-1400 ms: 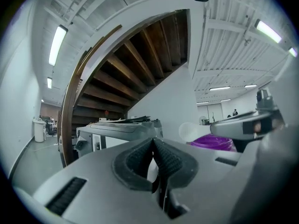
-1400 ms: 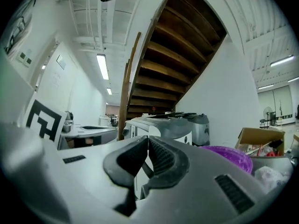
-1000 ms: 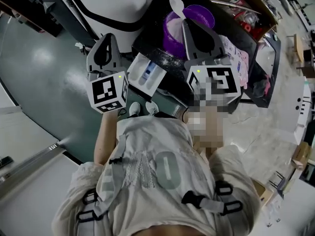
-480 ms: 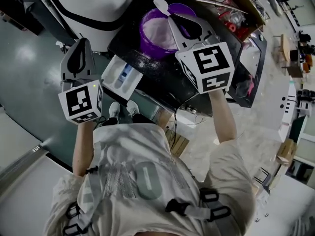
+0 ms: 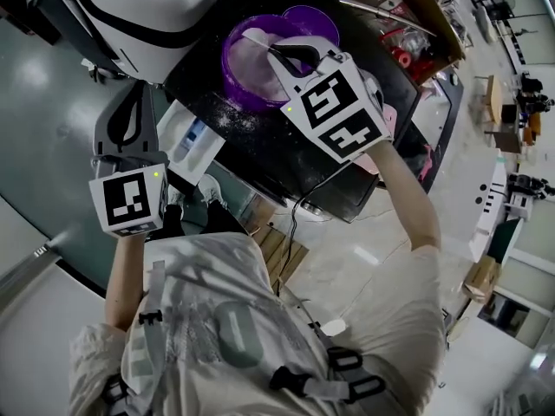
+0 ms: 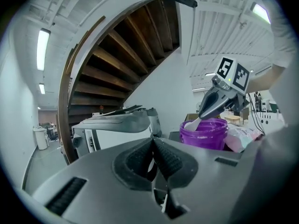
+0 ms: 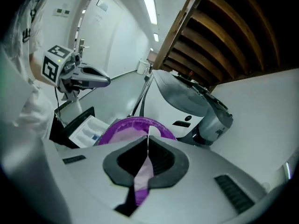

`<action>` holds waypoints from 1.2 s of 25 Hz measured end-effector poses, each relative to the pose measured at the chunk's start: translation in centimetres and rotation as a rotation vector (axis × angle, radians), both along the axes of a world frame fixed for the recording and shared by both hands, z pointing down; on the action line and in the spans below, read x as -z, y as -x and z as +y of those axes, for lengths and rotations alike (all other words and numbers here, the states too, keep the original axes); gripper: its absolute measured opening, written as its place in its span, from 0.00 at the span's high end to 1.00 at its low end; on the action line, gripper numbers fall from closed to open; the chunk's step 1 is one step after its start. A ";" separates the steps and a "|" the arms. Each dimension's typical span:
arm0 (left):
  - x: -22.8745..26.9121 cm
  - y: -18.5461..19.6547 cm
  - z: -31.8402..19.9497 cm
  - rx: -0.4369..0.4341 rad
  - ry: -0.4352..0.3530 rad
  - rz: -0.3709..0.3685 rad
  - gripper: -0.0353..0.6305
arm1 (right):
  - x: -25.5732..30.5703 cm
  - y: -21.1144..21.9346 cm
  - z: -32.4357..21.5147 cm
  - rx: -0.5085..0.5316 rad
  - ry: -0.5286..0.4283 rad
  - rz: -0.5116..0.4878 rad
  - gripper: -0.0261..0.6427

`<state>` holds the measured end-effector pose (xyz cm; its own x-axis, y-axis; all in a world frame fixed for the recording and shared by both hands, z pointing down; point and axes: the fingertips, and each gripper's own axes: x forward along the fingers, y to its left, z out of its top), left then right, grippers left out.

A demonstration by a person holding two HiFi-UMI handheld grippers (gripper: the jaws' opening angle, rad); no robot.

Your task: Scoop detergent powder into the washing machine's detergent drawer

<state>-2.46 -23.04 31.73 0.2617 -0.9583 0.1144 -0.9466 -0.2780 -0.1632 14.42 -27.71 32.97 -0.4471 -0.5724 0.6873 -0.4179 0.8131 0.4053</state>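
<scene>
A purple tub (image 5: pixel 251 68) of white powder stands on the dark table, also seen as the tub (image 6: pixel 210 133) and the tub (image 7: pixel 133 126). My right gripper (image 5: pixel 282 55) is shut on a white spoon (image 5: pixel 254 36), whose bowl is down over the powder inside the tub. The spoon's handle (image 7: pixel 144 171) shows between the right gripper (image 7: pixel 147 146) jaws. The white detergent drawer (image 5: pixel 192 141) sticks out at the table's left edge. My left gripper (image 5: pixel 130 124), left of the drawer, is shut with nothing in it; its pads (image 6: pixel 163 158) touch.
The white washing machine (image 5: pixel 139 7) stands beyond the drawer, also seen as the machine (image 6: pixel 117 125) and the machine (image 7: pixel 196 104). A cardboard box (image 5: pixel 408 16) with red items sits right of the tub. A pink packet (image 6: pixel 243 136) lies beside the tub.
My right gripper has carried the spoon from above the tub's far rim down into the tub. The left gripper has stayed beside the drawer.
</scene>
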 end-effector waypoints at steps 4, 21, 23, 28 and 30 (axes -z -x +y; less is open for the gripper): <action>-0.9 -0.8 0.0 -0.002 0.027 -0.011 0.92 | -2.1 -0.4 -1.0 0.059 0.035 0.126 0.94; -1.9 0.3 -0.2 0.039 0.061 0.012 0.91 | -3.6 1.2 2.1 0.084 0.347 0.089 0.94; -1.9 0.4 -0.3 0.035 0.056 0.016 0.91 | -3.5 1.1 2.5 0.068 0.385 0.078 0.94; -1.7 0.3 -0.4 0.016 0.033 0.032 0.92 | -2.9 0.6 3.6 0.000 0.479 0.016 0.94; -1.6 0.3 -0.3 0.008 0.032 0.027 0.92 | -2.7 0.5 4.0 -0.030 0.518 -0.021 0.94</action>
